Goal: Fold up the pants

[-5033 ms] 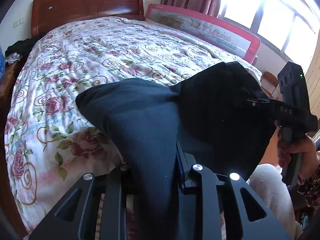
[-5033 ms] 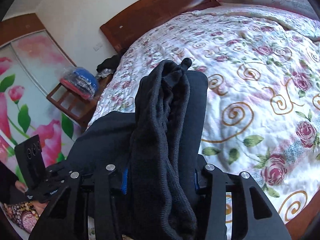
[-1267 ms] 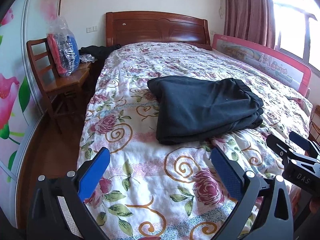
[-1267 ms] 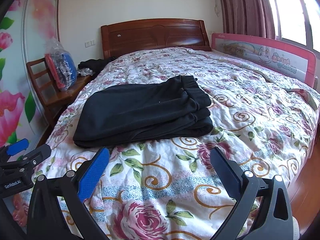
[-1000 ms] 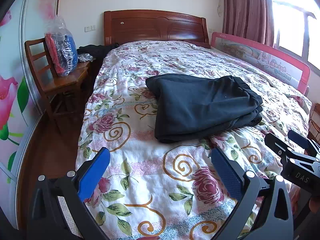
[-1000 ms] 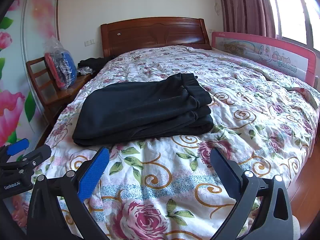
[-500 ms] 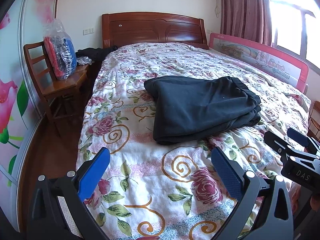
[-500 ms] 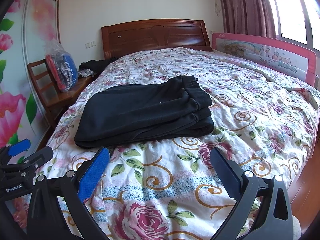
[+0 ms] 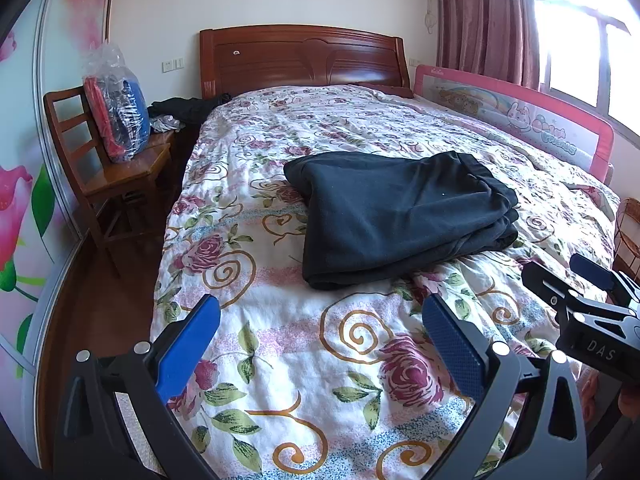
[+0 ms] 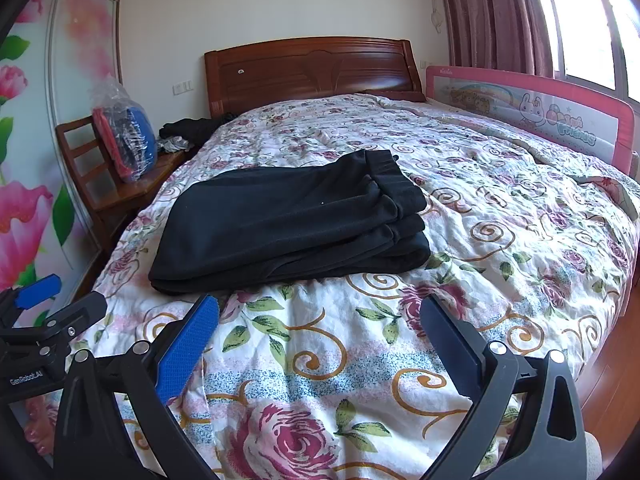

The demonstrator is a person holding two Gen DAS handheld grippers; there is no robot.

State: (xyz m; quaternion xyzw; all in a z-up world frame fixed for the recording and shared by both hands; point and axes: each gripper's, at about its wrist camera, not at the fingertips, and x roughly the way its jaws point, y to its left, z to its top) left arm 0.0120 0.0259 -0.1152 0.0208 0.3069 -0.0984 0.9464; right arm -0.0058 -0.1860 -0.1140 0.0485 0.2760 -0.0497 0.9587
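The black pants [image 9: 400,212] lie folded in a stacked rectangle on the floral bedspread [image 9: 320,340], near the middle of the bed; they show too in the right wrist view [image 10: 288,224]. My left gripper [image 9: 320,320] is open and empty, held back near the bed's foot, well short of the pants. My right gripper [image 10: 318,316] is open and empty, also short of the pants. Each gripper shows in the other's view: the right one at the right edge [image 9: 588,292], the left one at the left edge [image 10: 48,300].
A wooden chair [image 9: 116,176] with a plastic-wrapped bundle [image 9: 120,116] stands left of the bed. Dark clothes [image 9: 188,108] lie on a nightstand by the wooden headboard [image 9: 300,60]. A pink bed rail [image 9: 520,120] runs along the right side. A floral wardrobe door [image 9: 24,200] is at left.
Five seconds ago both grippers were shut on the pants held above the bed. Now the pants lie folded on the bed and both grippers are open, drawn back; little movement in the last second.
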